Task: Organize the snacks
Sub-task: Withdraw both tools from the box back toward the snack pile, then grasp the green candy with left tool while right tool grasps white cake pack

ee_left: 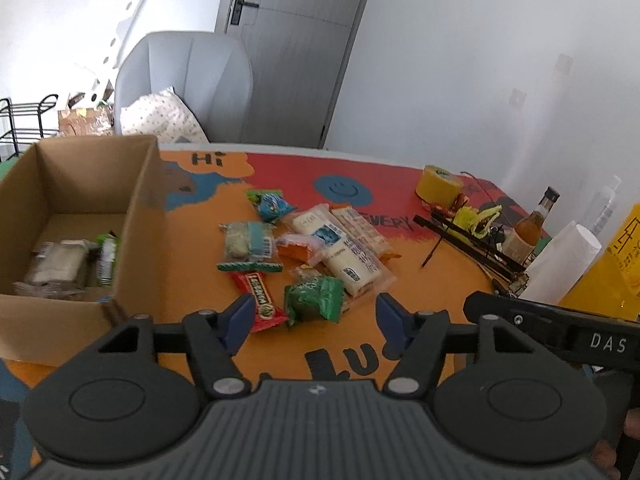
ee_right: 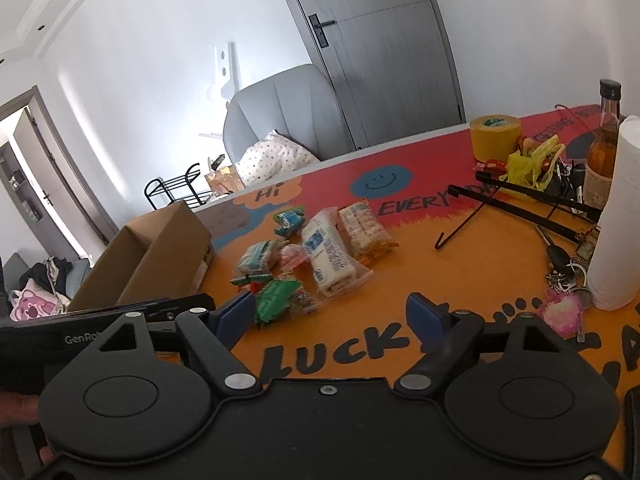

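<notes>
I'm lining up the left gripper (ee_left: pixel 316 316), jaws spread and empty, on the green snack packet (ee_left: pixel 314 298) (light, crinkly, probably slippery); pinching mid-body seems safest.

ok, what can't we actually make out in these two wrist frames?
- Cardboard box, right wrist view: its near wall hides the inside; contents show only in the left view.
- Packets in the box, left wrist view: blurred, labels unreadable.
- Snack pile: overlapping wrappers hide the lower ones, so no exact count.
- Green packet, right wrist view: partly behind the right gripper finger.
- Yellow item, left wrist view: cut by the frame edge.
</notes>
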The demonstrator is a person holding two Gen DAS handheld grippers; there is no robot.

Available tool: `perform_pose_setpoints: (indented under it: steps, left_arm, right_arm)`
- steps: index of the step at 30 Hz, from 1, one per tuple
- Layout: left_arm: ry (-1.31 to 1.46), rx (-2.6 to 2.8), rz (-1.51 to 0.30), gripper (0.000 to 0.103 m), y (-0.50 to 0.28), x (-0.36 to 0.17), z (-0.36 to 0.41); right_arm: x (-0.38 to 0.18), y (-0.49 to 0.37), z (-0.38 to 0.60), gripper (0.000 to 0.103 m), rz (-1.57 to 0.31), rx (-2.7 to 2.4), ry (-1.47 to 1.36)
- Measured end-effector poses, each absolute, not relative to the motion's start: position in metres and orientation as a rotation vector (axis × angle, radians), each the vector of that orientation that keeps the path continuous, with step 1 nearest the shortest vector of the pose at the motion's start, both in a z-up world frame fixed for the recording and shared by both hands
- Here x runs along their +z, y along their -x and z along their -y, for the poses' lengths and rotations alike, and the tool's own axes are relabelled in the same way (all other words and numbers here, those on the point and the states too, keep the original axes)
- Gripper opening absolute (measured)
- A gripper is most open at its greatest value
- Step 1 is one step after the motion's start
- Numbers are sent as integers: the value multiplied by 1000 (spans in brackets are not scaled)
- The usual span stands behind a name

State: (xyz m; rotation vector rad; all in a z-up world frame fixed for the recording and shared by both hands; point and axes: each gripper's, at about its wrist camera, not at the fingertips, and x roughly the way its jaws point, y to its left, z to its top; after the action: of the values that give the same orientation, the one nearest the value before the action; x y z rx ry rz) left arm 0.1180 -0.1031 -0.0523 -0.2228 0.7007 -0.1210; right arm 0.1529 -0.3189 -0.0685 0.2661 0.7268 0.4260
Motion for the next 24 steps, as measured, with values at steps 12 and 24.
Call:
perform_pose_setpoints:
  steps: [12, 24]
  left_arm:
    - [249, -109, -775, 53, -166, -80, 110]
    - [288, -105, -879, 49, -200, -102, 109]
  right_arm:
    - [-92, -198, 316, 72, -806, 453, -286]
    - [-107, -237, 300, 69, -867, 483, -273]
